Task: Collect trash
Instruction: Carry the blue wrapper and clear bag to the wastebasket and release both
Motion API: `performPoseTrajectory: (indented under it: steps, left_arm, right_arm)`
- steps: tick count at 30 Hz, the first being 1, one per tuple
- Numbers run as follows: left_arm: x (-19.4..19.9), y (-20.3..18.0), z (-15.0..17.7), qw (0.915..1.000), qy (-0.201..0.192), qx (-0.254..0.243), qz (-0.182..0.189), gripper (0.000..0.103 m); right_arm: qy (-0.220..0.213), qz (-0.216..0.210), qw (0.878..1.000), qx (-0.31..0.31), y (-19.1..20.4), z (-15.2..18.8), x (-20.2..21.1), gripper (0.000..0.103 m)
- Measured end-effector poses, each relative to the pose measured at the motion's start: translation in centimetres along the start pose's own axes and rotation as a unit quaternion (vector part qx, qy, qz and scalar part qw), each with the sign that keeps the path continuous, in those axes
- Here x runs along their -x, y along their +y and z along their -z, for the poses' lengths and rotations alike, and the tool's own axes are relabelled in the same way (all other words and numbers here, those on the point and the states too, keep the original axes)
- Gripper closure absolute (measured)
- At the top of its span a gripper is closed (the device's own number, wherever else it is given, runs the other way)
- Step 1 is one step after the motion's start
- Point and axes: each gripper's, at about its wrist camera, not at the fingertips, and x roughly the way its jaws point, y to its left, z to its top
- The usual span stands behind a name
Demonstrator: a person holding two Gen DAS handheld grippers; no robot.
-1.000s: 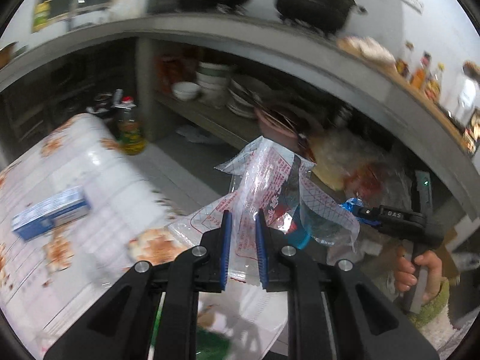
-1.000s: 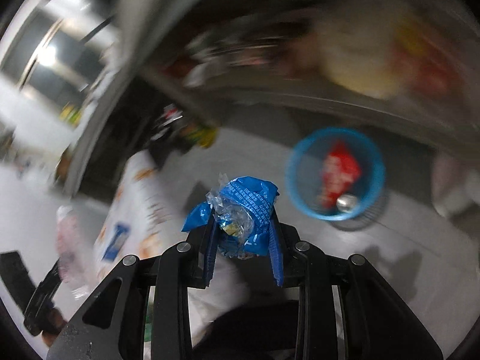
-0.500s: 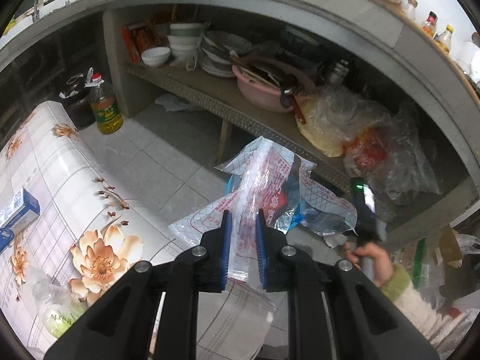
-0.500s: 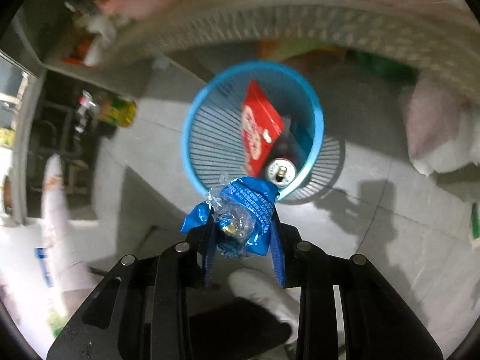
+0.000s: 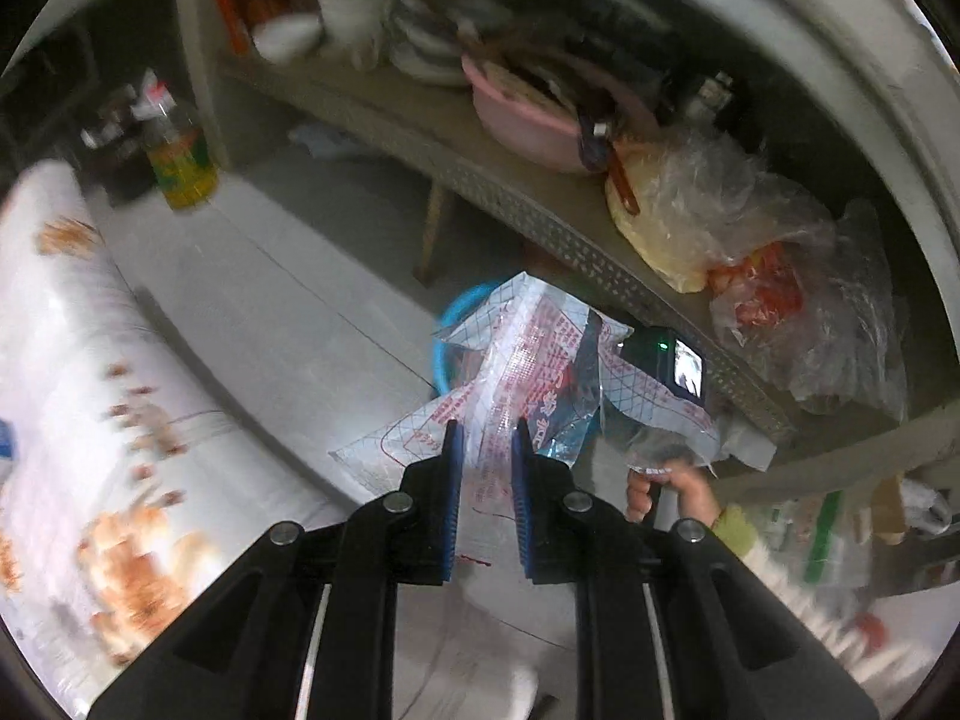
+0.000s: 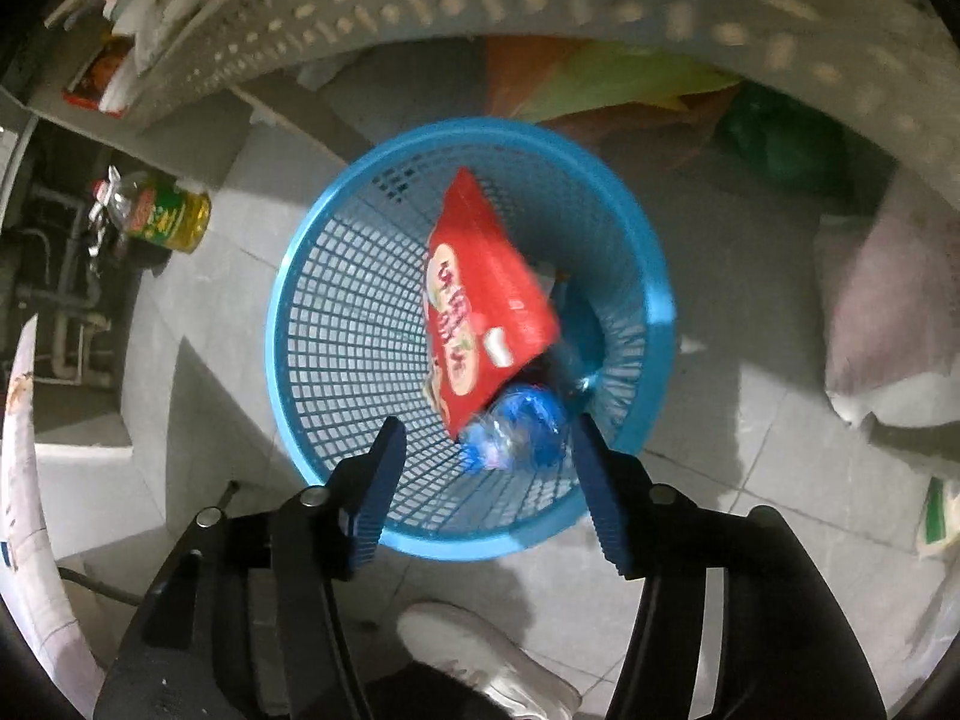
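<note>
My left gripper (image 5: 485, 450) is shut on a clear plastic bag with red print (image 5: 522, 360), held above the floor. Behind the bag the blue basket rim (image 5: 447, 330) shows, and the other gripper's camera screen (image 5: 672, 366) is to the right. My right gripper (image 6: 486, 450) is open and empty, right above the blue mesh trash basket (image 6: 336, 324). Inside the basket lie a red snack packet (image 6: 480, 300) and the blue crumpled wrapper (image 6: 522, 426), blurred just below my jaws.
A perforated shelf (image 5: 540, 222) with a pink basin (image 5: 528, 120) and plastic bags (image 5: 720, 210) stands behind the basket. An oil bottle (image 6: 156, 210) stands on the tiled floor at left. The flowered tablecloth (image 5: 72, 420) is at left. My shoe (image 6: 474, 654) is below.
My right gripper opened over the basket and the blue wrapper dropped into it. The left gripper moved closer to the basket, still holding the clear bag.
</note>
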Motion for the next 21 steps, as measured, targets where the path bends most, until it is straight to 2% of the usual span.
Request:
performPoseTrajectory:
  steps: [2,6,7,8,9,10,12,13,15,17,21]
  left_arm:
    - [-3.2,-0.3,-1.9,0.999,0.042,0.017,0.003,0.088]
    - [-8.8,-1.7,-4.5,0.9949,0.097,0.025,-0.002,0.086]
    - [-10.0,-1.9,-5.0,0.9936,0.106,0.036,0.006,0.081]
    - [-11.7,-2.1,-5.7,0.9918,0.116,0.052,0.015,0.073]
    - [-12.9,-2.1,-6.0,0.9903,0.121,0.065,0.021,0.052]
    - [-14.1,-2.0,-6.3,0.9885,0.126,0.08,0.026,0.037]
    - [-16.1,-1.7,-6.6,0.9848,0.133,0.106,0.036,0.036]
    - [-16.8,-1.4,-6.5,0.9821,0.139,0.124,0.029,0.036]
    - [-16.9,-0.9,-6.1,0.9768,0.142,0.155,0.039,0.036]
    - [-15.9,-0.4,-5.8,0.9733,0.138,0.172,0.062,0.036]
    - [-12.1,0.1,-5.8,0.9765,0.109,0.168,0.08,0.036]
  right_arm:
    - [-0.012,-0.011,1.0,-0.005,-0.7,1.0,1.4,0.048]
    - [-0.033,-0.028,0.999,-0.009,-1.7,4.3,4.7,0.046]
    - [-0.036,-0.031,0.999,-0.009,-2.0,5.7,5.6,0.045]
    - [-0.035,-0.033,0.999,-0.012,-2.3,6.5,6.2,0.045]
    - [-0.033,-0.039,0.999,-0.015,-2.6,7.6,6.7,0.045]
    - [-0.028,-0.046,0.998,-0.017,-2.8,8.6,7.1,0.045]
    - [-0.021,-0.047,0.999,-0.017,-3.1,9.8,7.3,0.045]
    - [-0.016,-0.045,0.999,-0.014,-3.2,10.7,7.6,0.045]
    - [-0.013,-0.046,0.999,-0.012,-3.2,11.1,7.7,0.045]
    - [-0.01,-0.049,0.999,-0.013,-3.3,11.3,7.8,0.045]
    - [-0.014,-0.052,0.998,-0.014,-3.3,10.8,8.1,0.045]
